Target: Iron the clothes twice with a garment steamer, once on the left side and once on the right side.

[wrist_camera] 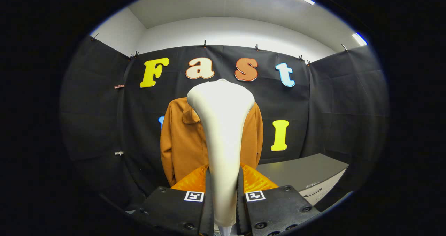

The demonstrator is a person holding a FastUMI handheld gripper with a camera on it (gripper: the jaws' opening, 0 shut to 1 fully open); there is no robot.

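Two fingers of the gripper (223,208) pinched the white garment steamer (222,124) upright by its handle, head raised toward the brown jacket (181,142) hanging beyond, presumably ready to stroke it.

My gripper (223,197) camera is looking forward along its fingers, level toward the booth's back wall, with the steamer (221,124) close ahead and the jacket (181,142) beyond.
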